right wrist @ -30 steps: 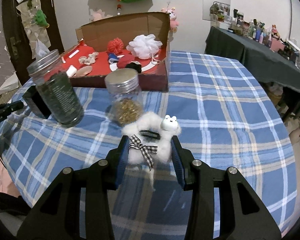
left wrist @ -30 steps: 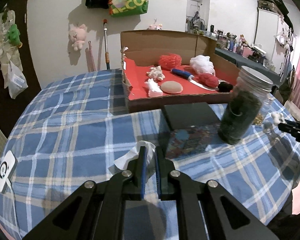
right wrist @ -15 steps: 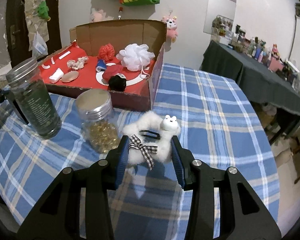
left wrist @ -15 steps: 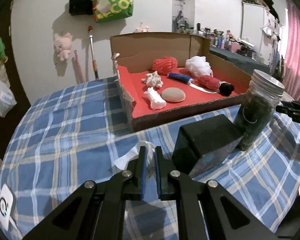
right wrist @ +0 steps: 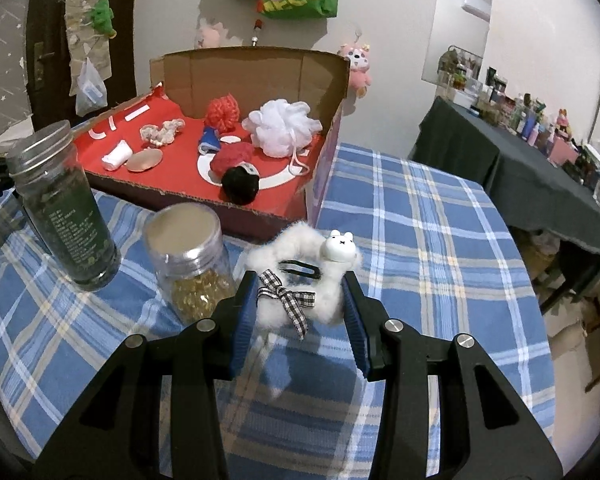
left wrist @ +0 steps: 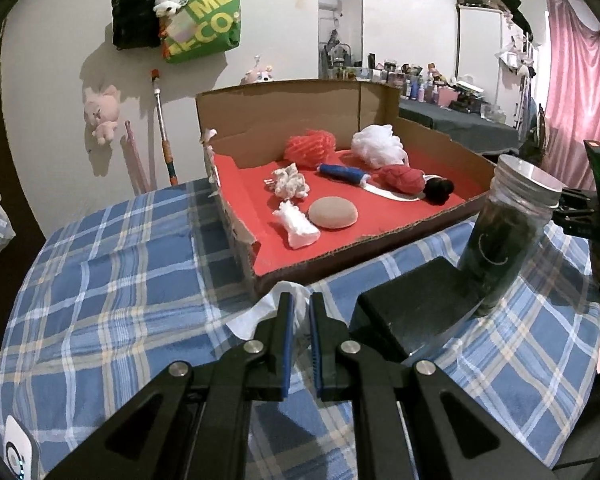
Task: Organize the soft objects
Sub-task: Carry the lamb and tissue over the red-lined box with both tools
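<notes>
Your right tongs (right wrist: 300, 304) clamp the fluffy white toy (right wrist: 296, 280), lifted over the bench (right wrist: 439, 240); your left tongs (left wrist: 298, 324) are pinched tight on a white tissue (left wrist: 260, 312). The cardboard box (left wrist: 379, 236) lies at about 12 o'clock of each, its near wall just beyond. The left hand looks nearer. The toy's long axis runs across the pads, head toward 2 o'clock.

A crumpled white tissue (left wrist: 278, 306) is pinched at one end, its loose folds hanging out just in front of the cardboard box (left wrist: 300, 120). A fluffy white hair clip (right wrist: 300, 280), with a checked bow, a black clasp and a small white rabbit figure on top, is gripped by its sides above the blue plaid tablecloth (right wrist: 419, 220), near the box's corner.
</notes>
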